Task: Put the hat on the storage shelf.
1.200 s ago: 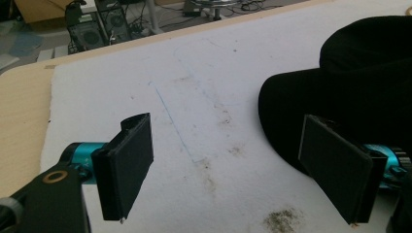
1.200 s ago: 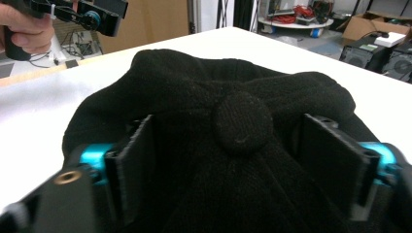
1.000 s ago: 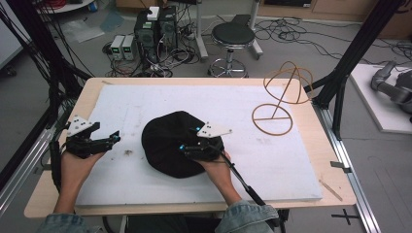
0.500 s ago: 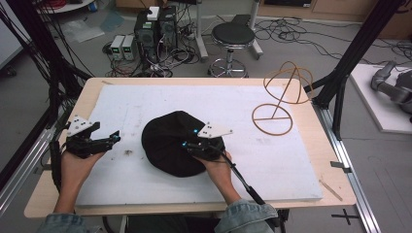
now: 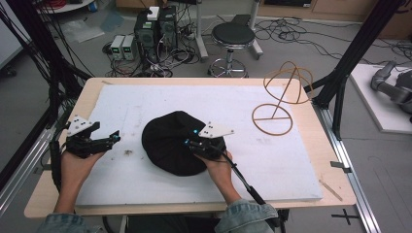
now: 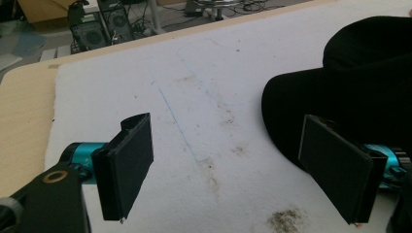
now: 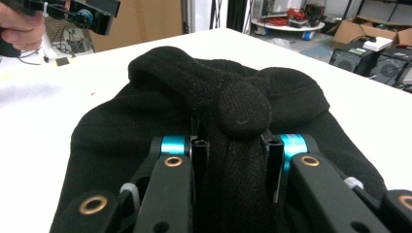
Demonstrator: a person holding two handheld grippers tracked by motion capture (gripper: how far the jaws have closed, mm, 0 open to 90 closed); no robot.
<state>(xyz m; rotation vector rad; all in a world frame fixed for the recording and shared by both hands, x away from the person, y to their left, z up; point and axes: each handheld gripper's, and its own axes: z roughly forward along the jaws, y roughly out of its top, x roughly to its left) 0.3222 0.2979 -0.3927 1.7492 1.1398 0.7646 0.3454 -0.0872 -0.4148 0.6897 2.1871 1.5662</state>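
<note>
On the left, the left gripper (image 5: pixel 114 138) has its jaws spread wide over bare white foam board (image 5: pixel 145 99), just beside the left edge of the black hat (image 5: pixel 167 145). The hat lies in the middle of the board, with free board around it. The right gripper (image 7: pixel 233 145) has just been closing and pinches a raised fold of the hat; further right the wire stand (image 5: pixel 279 104) is well apart, near the board's right edge.

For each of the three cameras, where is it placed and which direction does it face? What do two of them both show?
High view: above the person's side, facing forward and down on the table; both forearms, left gripper, right gripper.
Left gripper view: on the left gripper, looking along its open jaws over the white mat to the black hat.
Right gripper view: on the right gripper, whose jaws have just been closing, pinching a fold of the hat.
Shared: both gripper views show the hat.
</note>
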